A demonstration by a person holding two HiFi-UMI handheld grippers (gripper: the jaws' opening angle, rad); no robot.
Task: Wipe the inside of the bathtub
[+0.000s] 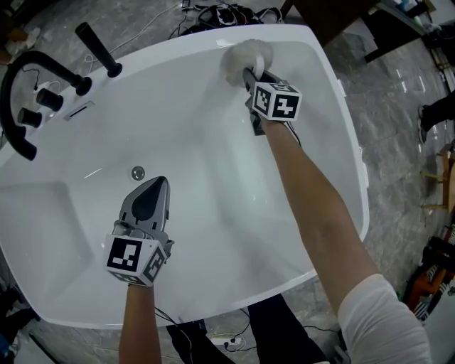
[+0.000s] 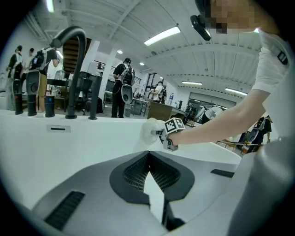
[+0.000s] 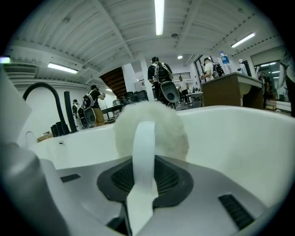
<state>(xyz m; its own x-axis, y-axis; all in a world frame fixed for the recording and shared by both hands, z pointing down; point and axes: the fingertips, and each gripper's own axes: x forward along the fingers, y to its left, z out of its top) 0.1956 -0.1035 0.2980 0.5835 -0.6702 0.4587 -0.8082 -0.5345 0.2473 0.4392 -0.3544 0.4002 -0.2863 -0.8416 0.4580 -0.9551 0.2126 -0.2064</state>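
Note:
The white bathtub fills the head view. A fluffy white wiping pad presses against the tub's far inner wall, just below the rim. My right gripper is shut on the pad's white strap, and the pad bulges out just beyond the jaws. My left gripper hovers over the tub floor near the round drain, jaws shut with nothing between them. From the left gripper I see the pad and the right gripper at the far wall.
A black arched faucet with knobs and a black hand shower stand on the tub's left rim. Cables lie on the floor beyond the far rim. People stand in the room behind the faucet.

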